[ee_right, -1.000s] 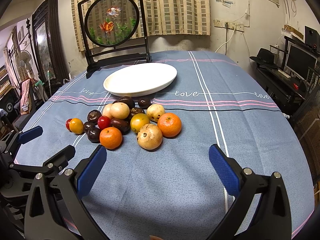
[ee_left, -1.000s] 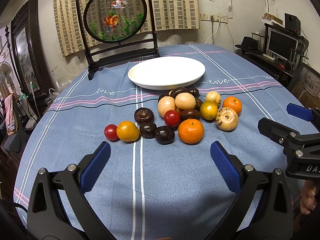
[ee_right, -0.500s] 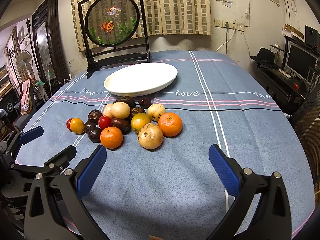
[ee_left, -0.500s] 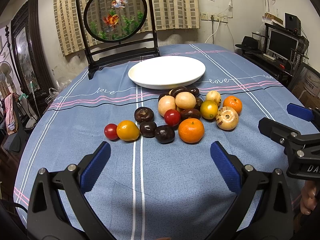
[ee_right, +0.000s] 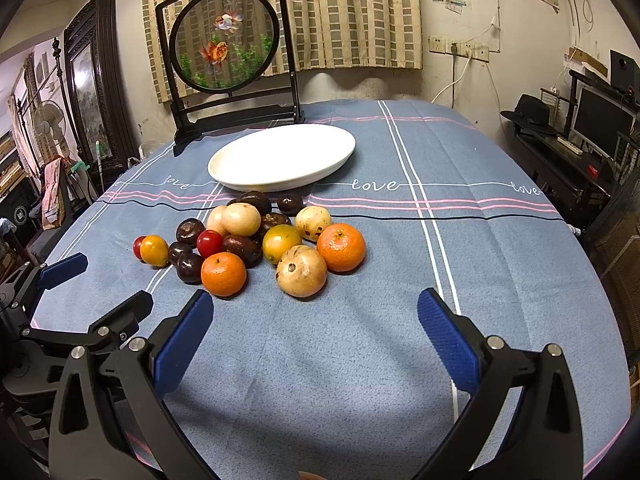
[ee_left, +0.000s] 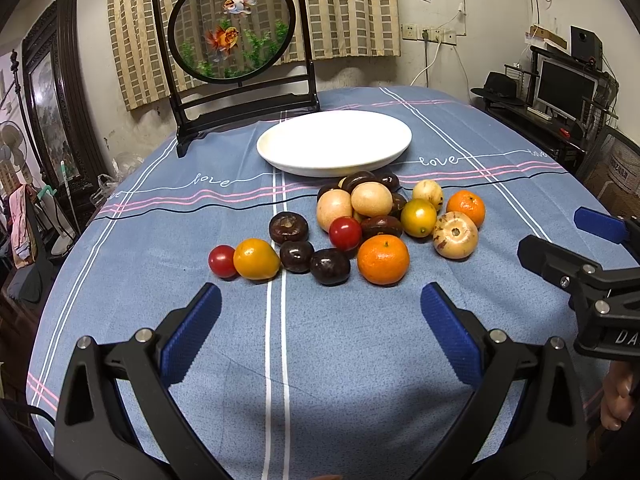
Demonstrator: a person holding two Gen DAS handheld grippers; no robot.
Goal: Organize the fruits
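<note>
A pile of fruits lies on the blue tablecloth: an orange, a second orange, a tan round fruit, red tomatoes, a yellow fruit and several dark ones. An empty white plate stands just behind the pile. My left gripper is open and empty, in front of the pile. My right gripper is open and empty, in front of the tan fruit. It also shows in the left wrist view.
A black-framed round goldfish screen stands behind the plate at the table's far edge. A desk with a monitor is off to the right. Furniture and a fan stand at the left of the table.
Both grippers have crept slightly forward toward the fruits. Nothing else has moved.
</note>
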